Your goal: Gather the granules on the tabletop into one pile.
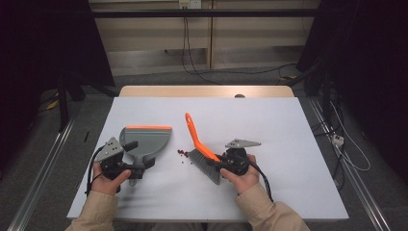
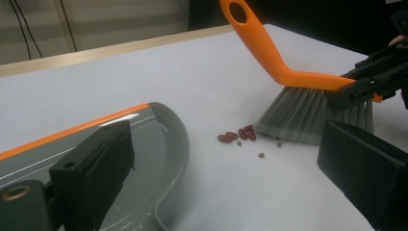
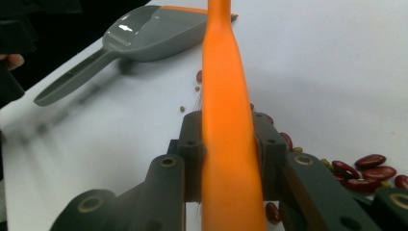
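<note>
A hand brush with a glossy orange plastic handle and stiff grey bristles (image 1: 204, 156) stands just right of the centre of the matte white table (image 1: 288, 144). Its curved handle, pierced by a hanging hole, points toward eleven o'clock. The right gripper (image 1: 222, 162) is clenched on the orange back of the brush; in the right gripper view both black jaws press flat against the smooth plastic.

At about nine o'clock from the bristles lies a small scatter of shiny dark red, kidney-shaped beans (image 2: 238, 134), with a few tiny greenish pellets (image 2: 262, 155) among them; the nearest beans sit at the bristle tips.

Further toward nine o'clock rests a grey plastic dustpan with an orange rubber lip (image 1: 144, 139), shaped like a shallow scoop, its lip toward twelve o'clock. The left gripper (image 1: 139, 166) is at the pan's handle. In the left gripper view its blocky black jaws stand apart, and they seem released rather than gripping, though the handle itself is hidden beneath them. Nothing lies between pan and beans.
</note>
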A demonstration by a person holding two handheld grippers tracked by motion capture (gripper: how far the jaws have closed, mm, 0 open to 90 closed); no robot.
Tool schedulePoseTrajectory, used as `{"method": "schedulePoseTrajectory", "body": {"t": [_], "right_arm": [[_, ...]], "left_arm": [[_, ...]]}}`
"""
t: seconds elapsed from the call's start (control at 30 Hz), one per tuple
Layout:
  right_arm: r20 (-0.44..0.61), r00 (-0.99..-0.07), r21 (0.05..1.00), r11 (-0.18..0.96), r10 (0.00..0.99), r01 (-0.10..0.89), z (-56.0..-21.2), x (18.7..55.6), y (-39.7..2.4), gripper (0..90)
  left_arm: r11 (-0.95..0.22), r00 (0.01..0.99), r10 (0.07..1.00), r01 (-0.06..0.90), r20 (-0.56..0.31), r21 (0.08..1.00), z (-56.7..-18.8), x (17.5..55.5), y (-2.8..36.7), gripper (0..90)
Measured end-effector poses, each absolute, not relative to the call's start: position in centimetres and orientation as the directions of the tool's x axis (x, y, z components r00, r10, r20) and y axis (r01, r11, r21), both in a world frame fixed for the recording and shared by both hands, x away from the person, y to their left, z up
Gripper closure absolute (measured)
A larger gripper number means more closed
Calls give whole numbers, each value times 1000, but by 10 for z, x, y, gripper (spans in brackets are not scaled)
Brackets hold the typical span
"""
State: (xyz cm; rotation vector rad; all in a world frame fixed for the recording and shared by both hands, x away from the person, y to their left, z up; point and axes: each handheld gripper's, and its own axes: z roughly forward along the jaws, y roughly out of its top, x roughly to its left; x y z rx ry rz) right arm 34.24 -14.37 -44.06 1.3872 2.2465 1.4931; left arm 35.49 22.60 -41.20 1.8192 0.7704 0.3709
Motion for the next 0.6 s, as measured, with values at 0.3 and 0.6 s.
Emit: {"method": "schedulePoseTrajectory", "body": {"t": [0.3,0.6], "right_arm": [[370,-601,793,97,709,602,-433,341,-137,710],[377,-600,799,80,705,596,-428,344,-111,710]], "left_arm": [[-217,745,657,328,-110,919,-413,356,225,57],[-209,742,660,327,-114,922,-411,357,225,57]]}}
